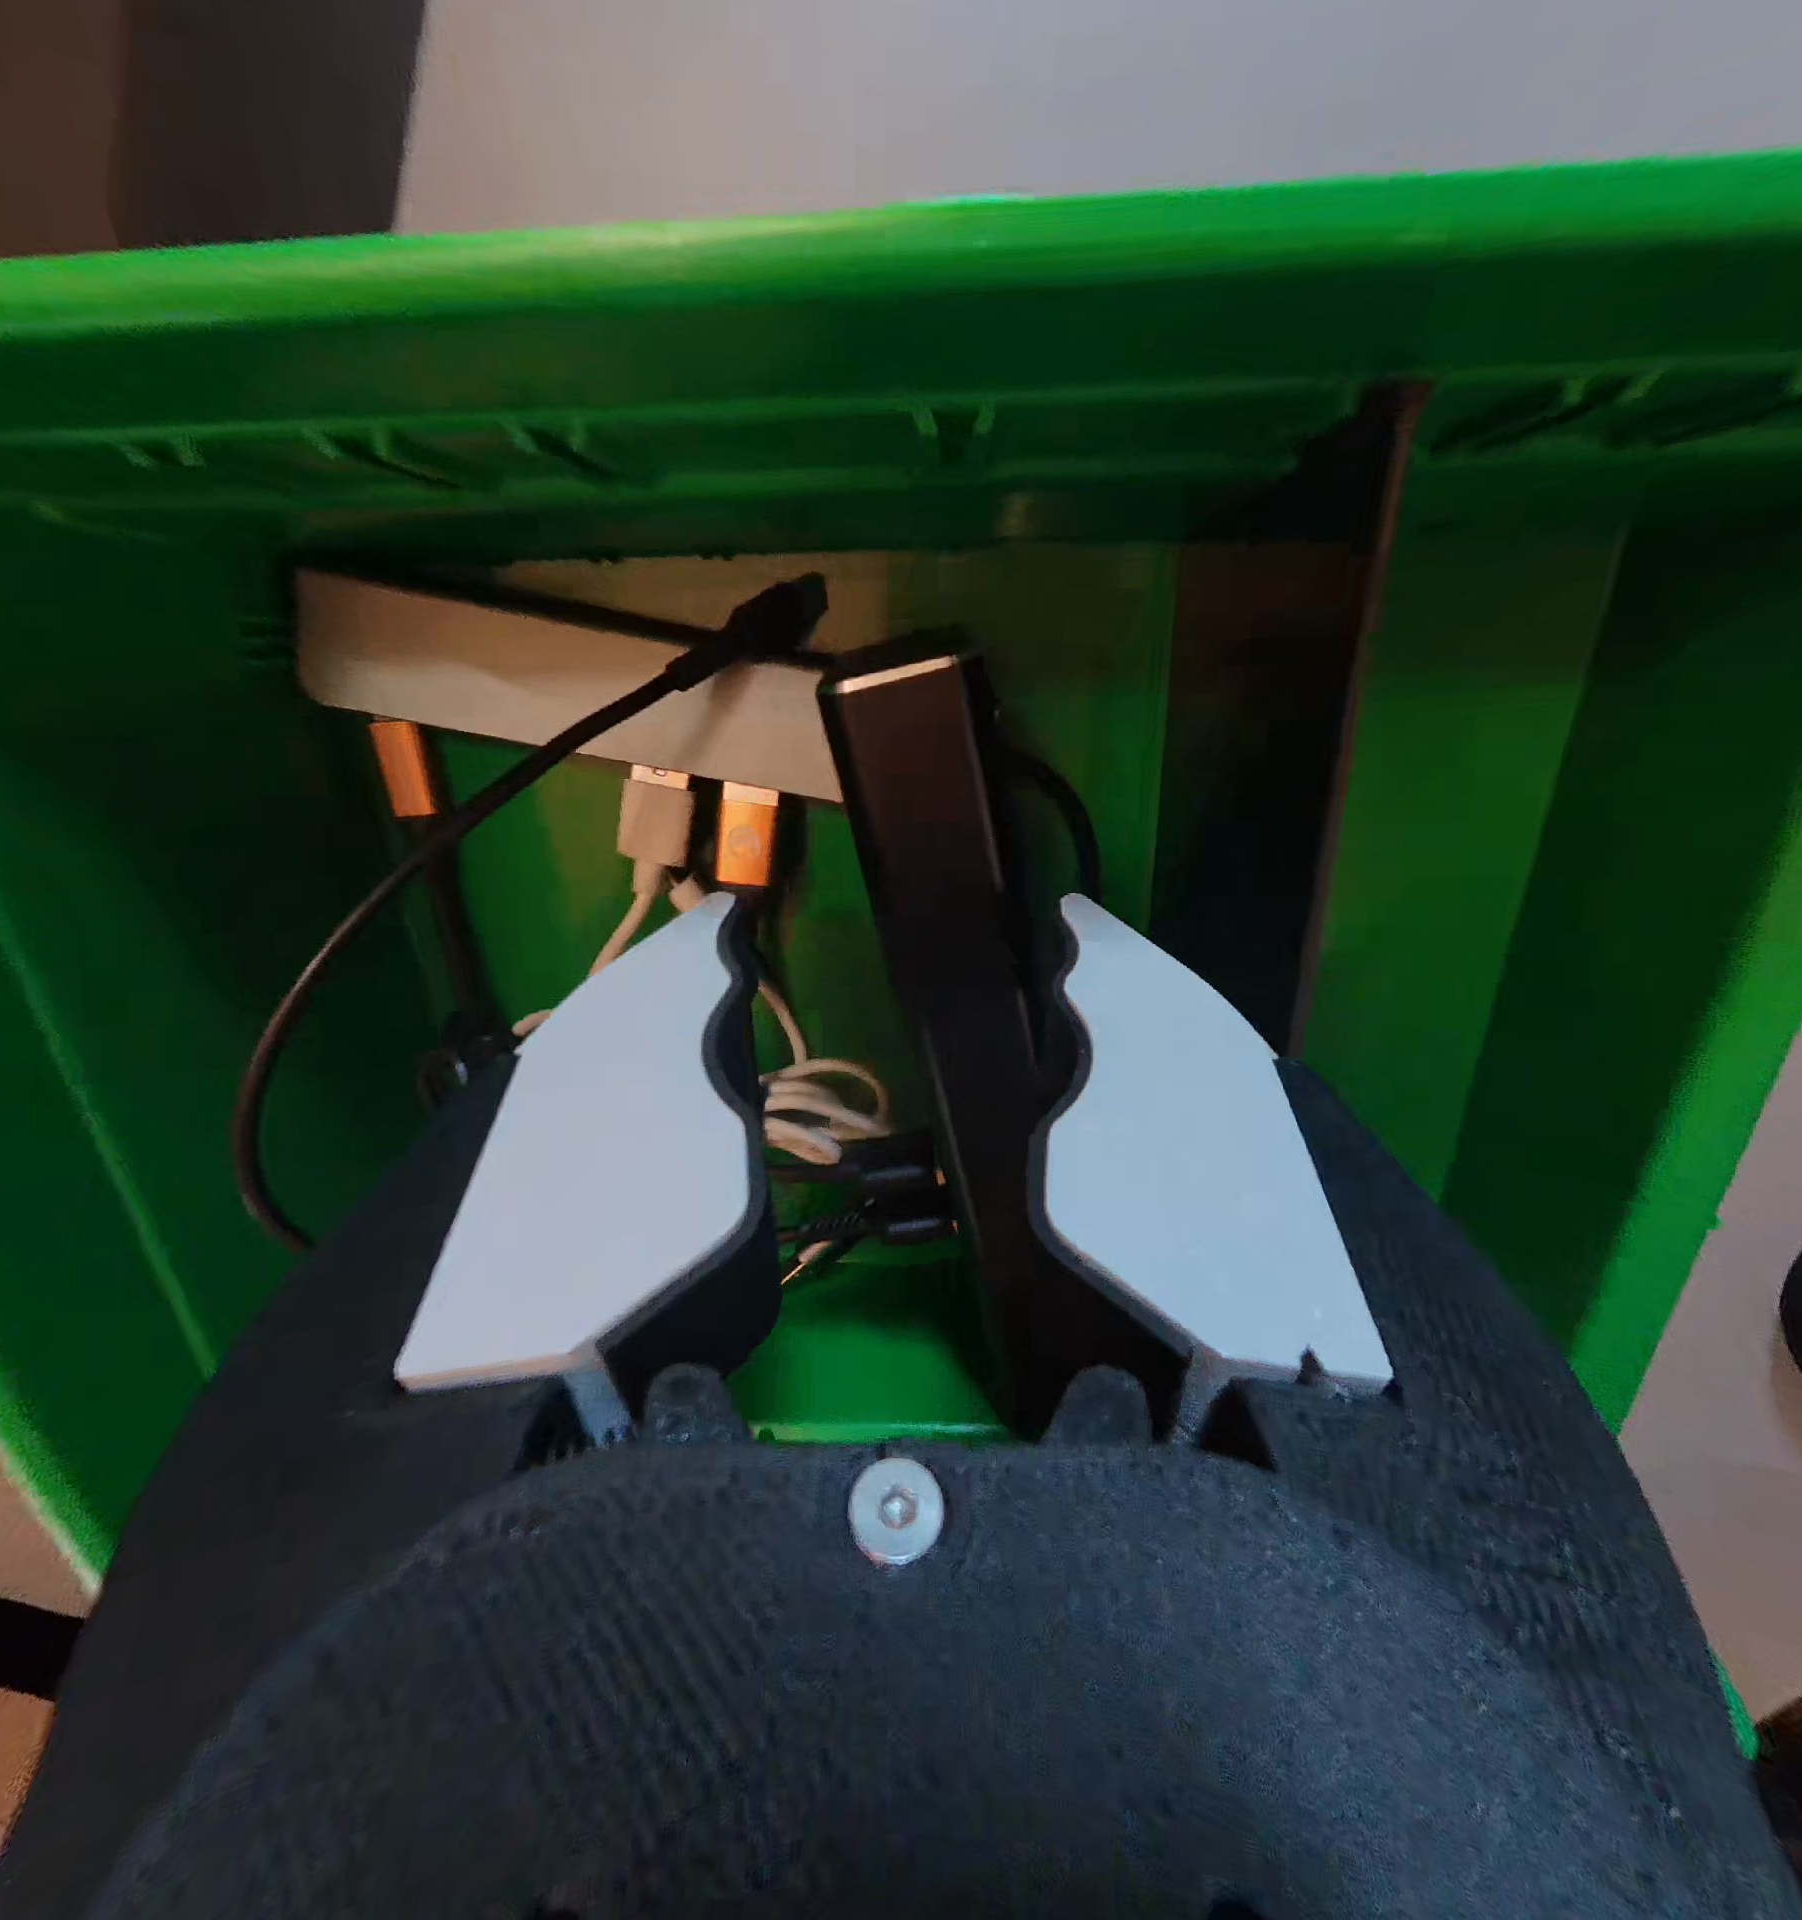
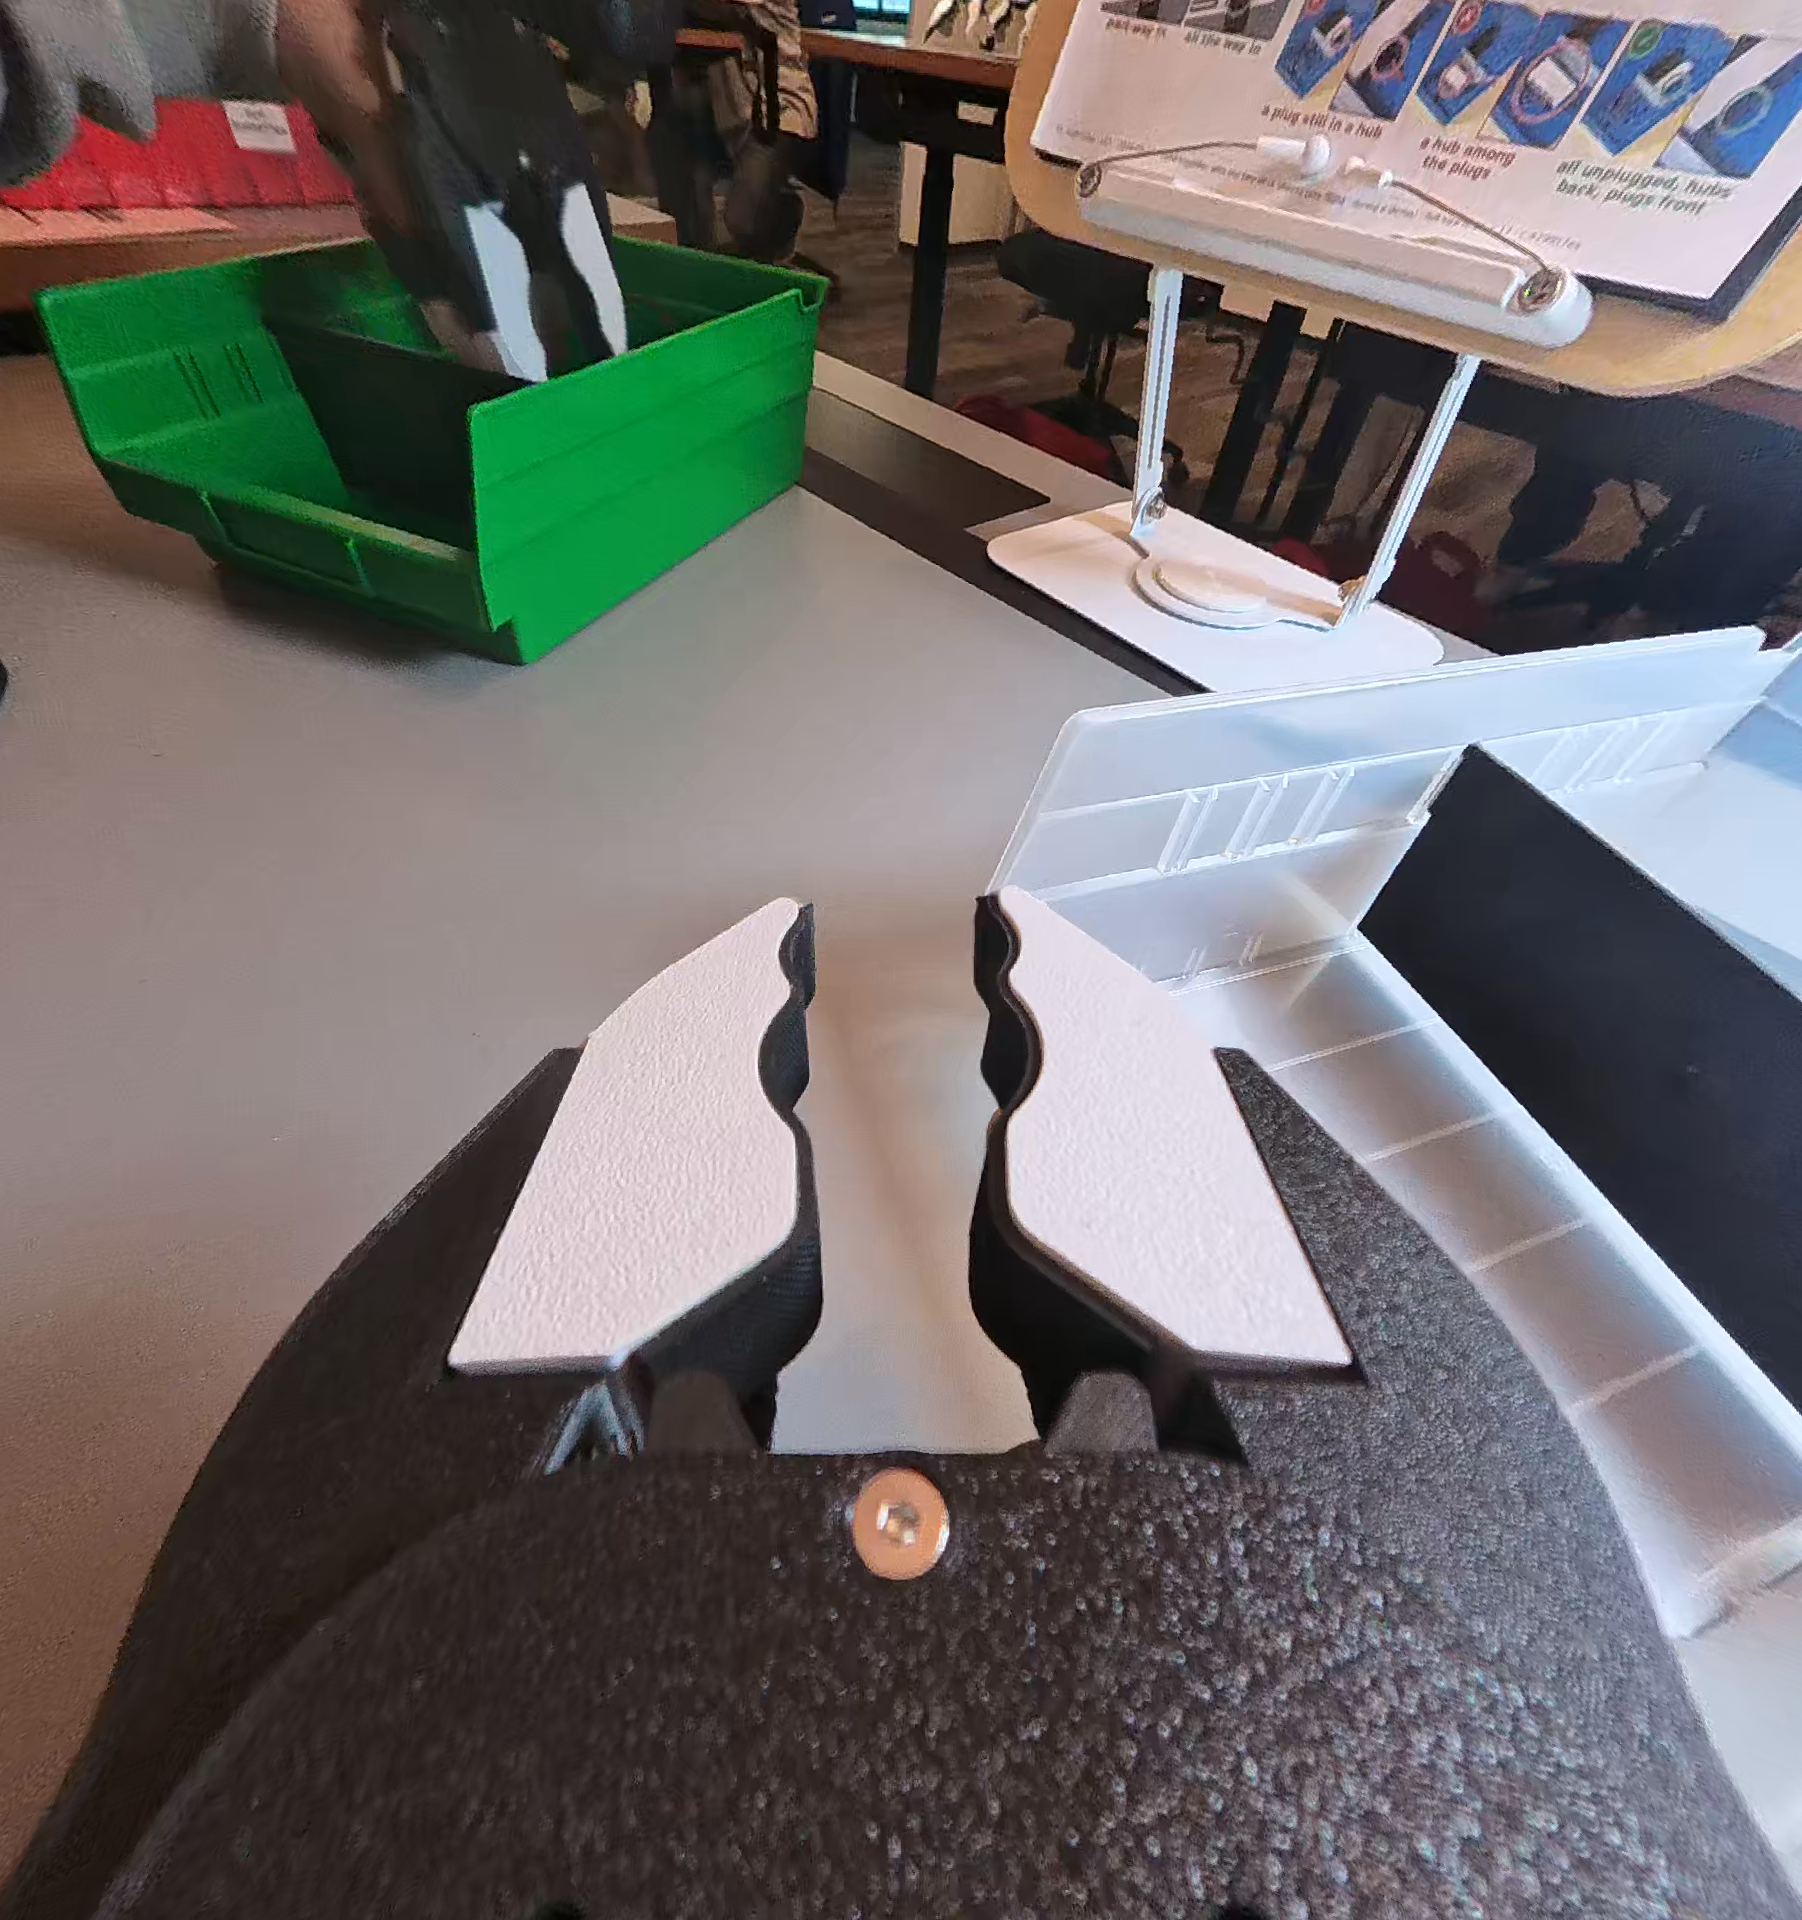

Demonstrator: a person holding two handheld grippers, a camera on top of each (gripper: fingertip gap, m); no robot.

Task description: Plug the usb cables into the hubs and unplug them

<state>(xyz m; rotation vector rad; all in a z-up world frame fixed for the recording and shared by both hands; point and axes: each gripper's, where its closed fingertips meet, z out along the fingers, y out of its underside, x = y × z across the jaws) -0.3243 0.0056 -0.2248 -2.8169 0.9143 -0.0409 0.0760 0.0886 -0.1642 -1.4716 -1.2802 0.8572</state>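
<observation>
In the left wrist view my left gripper (image 1: 897, 906) is open inside a green bin (image 1: 876, 312). A black hub (image 1: 938, 883) lies lengthwise between the jaws, close against the right finger (image 1: 1188, 1164). At the bin's back lies a silver hub (image 1: 523, 665) with two orange plugs (image 1: 743, 836) and a grey plug (image 1: 656, 821) in its near side. A black cable (image 1: 523, 779) crosses over it. A coiled white cable (image 1: 824, 1112) lies below. My right gripper (image 2: 895, 914) is open and empty above the grey table (image 2: 357, 935).
A white bin (image 2: 1292, 748) with a black divider (image 2: 1624, 997) stands just right of my right gripper. The green bin (image 2: 627, 468) stands at the far left of the table, with the left gripper (image 2: 544, 281) in it. A white stand (image 2: 1240, 603) holds an instruction sheet at the back.
</observation>
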